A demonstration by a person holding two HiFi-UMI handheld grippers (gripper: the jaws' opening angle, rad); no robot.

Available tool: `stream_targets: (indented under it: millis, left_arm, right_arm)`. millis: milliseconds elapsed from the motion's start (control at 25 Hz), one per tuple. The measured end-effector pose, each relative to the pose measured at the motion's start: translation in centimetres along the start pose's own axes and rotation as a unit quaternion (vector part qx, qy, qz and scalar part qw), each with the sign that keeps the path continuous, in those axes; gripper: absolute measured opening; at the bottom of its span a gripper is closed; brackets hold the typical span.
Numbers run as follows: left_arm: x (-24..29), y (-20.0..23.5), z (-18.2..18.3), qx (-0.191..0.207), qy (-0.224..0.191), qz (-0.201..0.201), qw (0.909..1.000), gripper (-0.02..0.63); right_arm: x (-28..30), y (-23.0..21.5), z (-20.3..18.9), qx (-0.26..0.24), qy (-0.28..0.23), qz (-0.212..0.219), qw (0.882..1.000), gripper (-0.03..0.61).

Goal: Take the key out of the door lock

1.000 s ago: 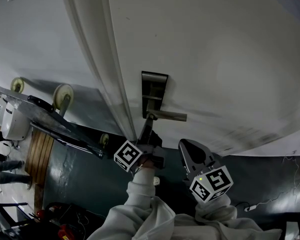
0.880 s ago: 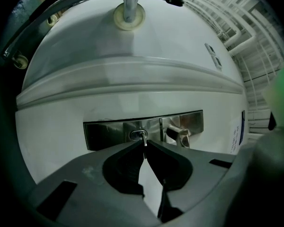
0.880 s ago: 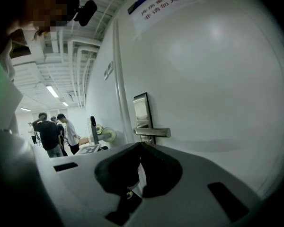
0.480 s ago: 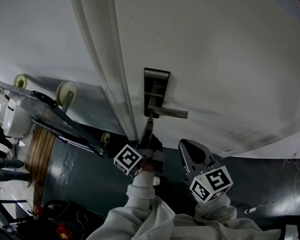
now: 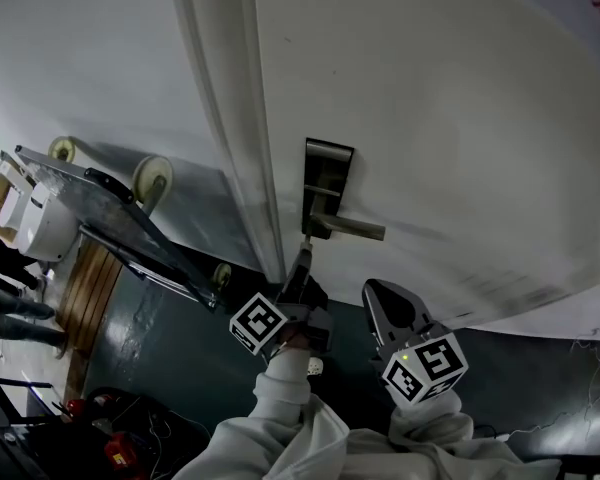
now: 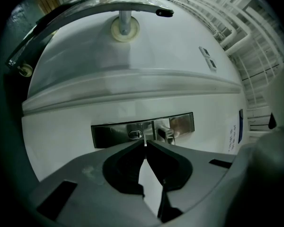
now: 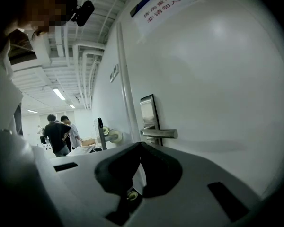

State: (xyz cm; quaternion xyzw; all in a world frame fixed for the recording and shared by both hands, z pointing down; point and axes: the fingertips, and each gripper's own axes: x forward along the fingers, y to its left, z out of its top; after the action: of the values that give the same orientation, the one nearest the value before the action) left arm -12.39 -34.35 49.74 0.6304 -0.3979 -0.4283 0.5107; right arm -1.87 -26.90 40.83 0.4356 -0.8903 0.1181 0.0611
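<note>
- The thin silver metal key shows edge-on as a bright sliver pinched at the jaw tips of the left gripper. It sits just in front of the lock, a little to one side of the keyhole.
- The left gripper is clenched on the thin silver metal key, its jaws all but together with only the blade between the pads.
- The oval keyhole in the brushed steel lock plate appears empty. The sliver is small, so it is likely rather than certain that its tip is fully clear of the cylinder.
- Progress: the extraction looks essentially done. What is left is to carry the key away from the door without losing the grip.
- The straight steel lever handle lies level just above the left gripper in the head view, and nothing touches it.
- The right gripper has its jaws closed together on nothing and is held back from the white door, beside the left gripper.
- Containers: the keyhole is the only receptacle involved, and it seems to hold nothing. The load on the metal trolley near the door cannot be made out.
</note>
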Motion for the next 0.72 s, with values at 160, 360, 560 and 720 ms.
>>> stream_targets:
  millis: [160, 360, 560, 720]
  left_arm:
    - [-0.9, -0.2, 0.7, 0.012, -0.015, 0.007, 0.9998, 0.025]
    - [-2.0, -0.4, 1.5, 0.038, -0.027, 0.023, 0.9986, 0.026]
    - [-2.9, -1.2, 1.8, 0.071, -0.029, 0.024, 0.9968, 0.025]
    - [-3.7, -1.7, 2.4, 0.1, -0.031, 0.033, 0.9939, 0.026]
  right_arm:
    - [0.2, 0.2, 0.2, -0.002, -0.002, 0.018, 1.0, 0.052]
    - [0.4, 0.4, 0.5, -0.002, -0.002, 0.033, 0.999, 0.052]
    - [0.4, 0.3, 0.7, 0.002, -0.003, 0.04, 0.999, 0.052]
    - [0.5, 0.3, 0.8, 0.014, -0.007, 0.047, 0.999, 0.052]
